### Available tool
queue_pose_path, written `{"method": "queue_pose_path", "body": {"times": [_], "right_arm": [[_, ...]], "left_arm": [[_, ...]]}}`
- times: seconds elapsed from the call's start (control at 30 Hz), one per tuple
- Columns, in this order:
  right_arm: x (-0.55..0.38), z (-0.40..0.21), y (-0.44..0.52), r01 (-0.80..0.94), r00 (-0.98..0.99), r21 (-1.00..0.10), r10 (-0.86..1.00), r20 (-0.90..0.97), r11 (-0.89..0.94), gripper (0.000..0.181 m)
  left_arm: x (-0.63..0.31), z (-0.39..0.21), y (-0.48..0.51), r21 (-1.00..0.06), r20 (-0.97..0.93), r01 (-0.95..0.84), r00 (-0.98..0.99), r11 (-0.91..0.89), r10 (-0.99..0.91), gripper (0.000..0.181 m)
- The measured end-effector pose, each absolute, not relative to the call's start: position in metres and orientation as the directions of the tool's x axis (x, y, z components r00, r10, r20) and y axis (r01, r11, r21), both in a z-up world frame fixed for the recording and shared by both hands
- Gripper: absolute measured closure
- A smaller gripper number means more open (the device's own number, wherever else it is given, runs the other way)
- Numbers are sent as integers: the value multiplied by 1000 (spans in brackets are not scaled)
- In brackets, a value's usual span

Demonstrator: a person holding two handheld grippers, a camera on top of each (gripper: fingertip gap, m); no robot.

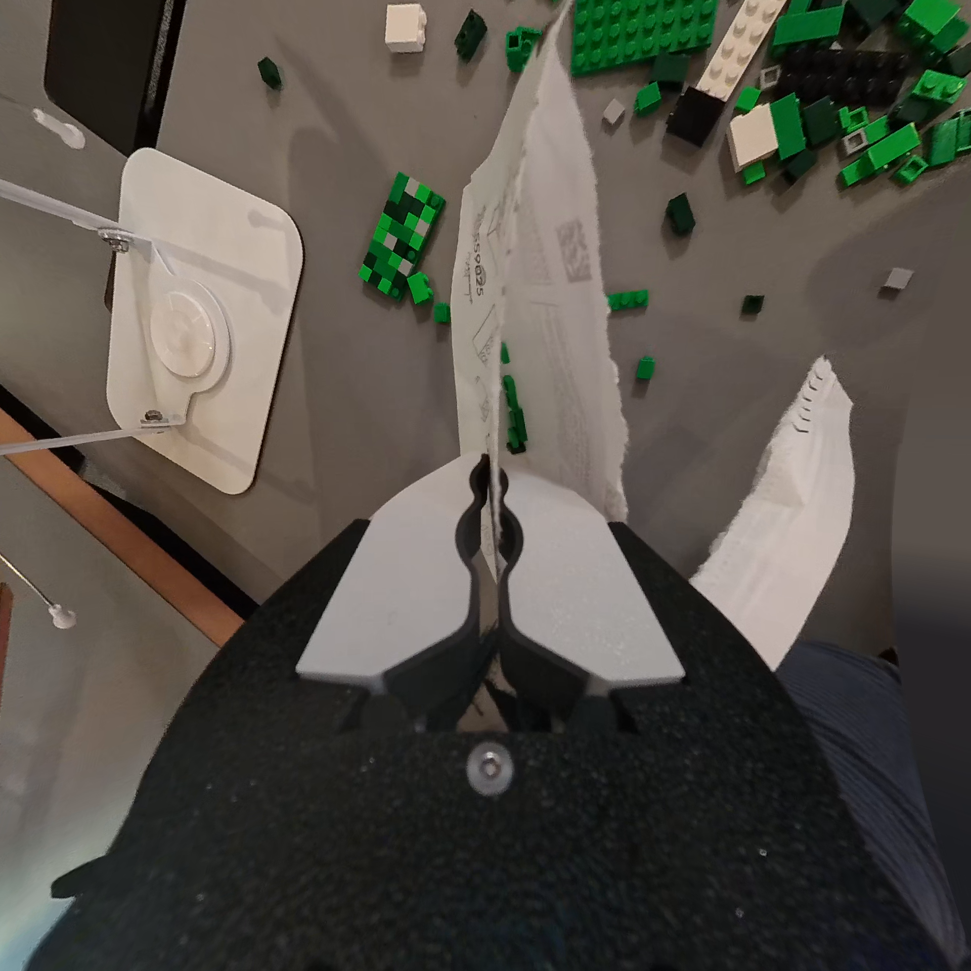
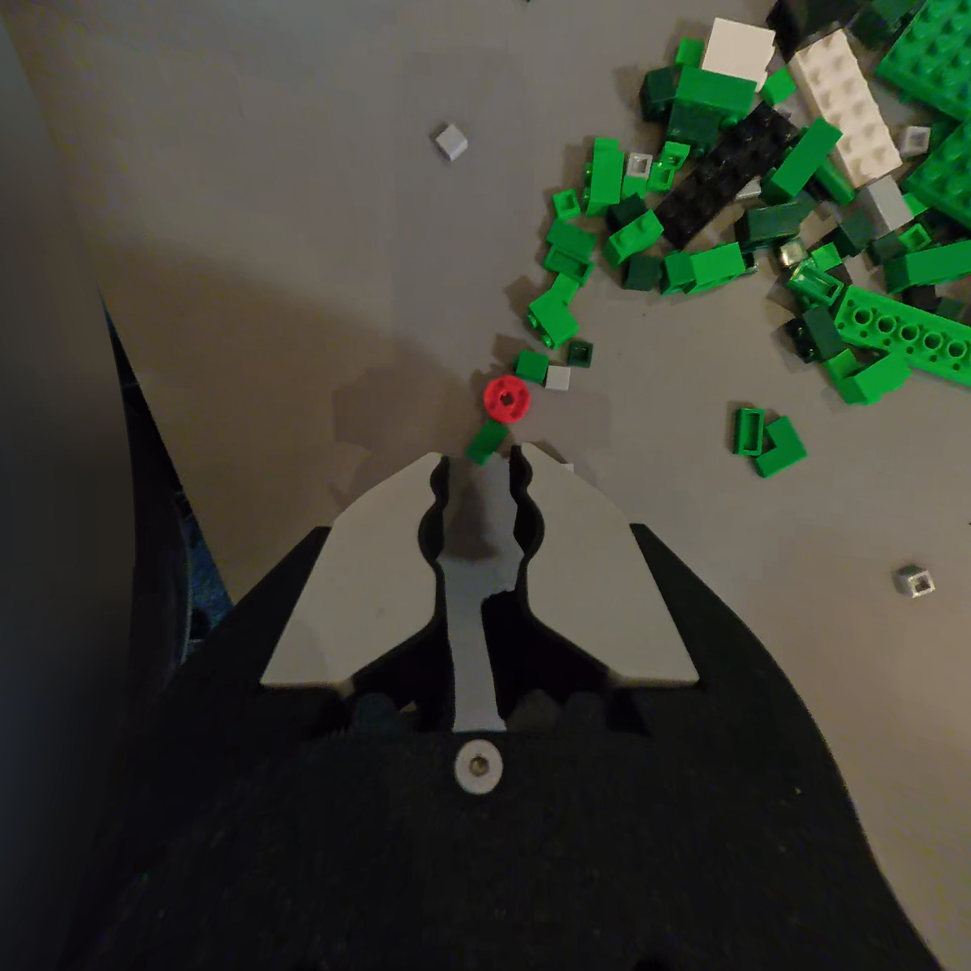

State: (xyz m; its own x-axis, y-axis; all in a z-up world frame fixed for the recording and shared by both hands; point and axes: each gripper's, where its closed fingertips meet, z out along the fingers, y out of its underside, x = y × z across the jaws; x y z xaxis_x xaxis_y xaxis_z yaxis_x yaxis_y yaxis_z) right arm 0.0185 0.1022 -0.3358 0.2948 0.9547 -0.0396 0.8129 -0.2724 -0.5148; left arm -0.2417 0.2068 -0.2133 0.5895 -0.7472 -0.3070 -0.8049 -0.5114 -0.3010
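Observation:
My left gripper (image 1: 489,462) is shut on the edge of a torn white paper bag (image 1: 557,294) with grey printing, which hangs edge-on above the grey table. Small green bricks (image 1: 515,410) lie under the bag. My right gripper (image 2: 478,458) is open and empty, low over the table. A small green brick (image 2: 486,442) lies just ahead of its fingertips, with a red round piece (image 2: 506,399) right behind it. I cannot tell whether the fingertips touch the green brick.
A green mosaic plate (image 1: 402,236) lies left of the bag. A pile of green, black and white bricks (image 1: 819,100) fills the far right; it also shows in the right wrist view (image 2: 762,199). A white stand base (image 1: 210,315) sits left. Crumpled white paper (image 1: 788,499) lies right. Spacing between my two grippers at the tips: around 30 centimetres. My left tips are roughly 20 centimetres from the green mosaic plate (image 1: 402,236).

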Motion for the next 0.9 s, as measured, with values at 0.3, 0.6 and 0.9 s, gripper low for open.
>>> {"method": "queue_pose_path", "body": {"times": [0.3, 0.6, 0.9], "right_arm": [[16, -336, 103, 801, 330, -517, 943, -40, -302, 168], [19, -332, 106, 783, 360, -535, 932, -27, -318, 172], [-35, -241, 126, 622, 277, -769, 960, 43, -146, 172]], "left_arm": [[-230, -214, 205, -276, -322, -835, 547, -476, -773, 181], [-223, -216, 203, -261, -328, -853, 519, -452, -789, 181], [-196, -222, 199, -203, -341, -909, 414, -363, -844, 181]]}}
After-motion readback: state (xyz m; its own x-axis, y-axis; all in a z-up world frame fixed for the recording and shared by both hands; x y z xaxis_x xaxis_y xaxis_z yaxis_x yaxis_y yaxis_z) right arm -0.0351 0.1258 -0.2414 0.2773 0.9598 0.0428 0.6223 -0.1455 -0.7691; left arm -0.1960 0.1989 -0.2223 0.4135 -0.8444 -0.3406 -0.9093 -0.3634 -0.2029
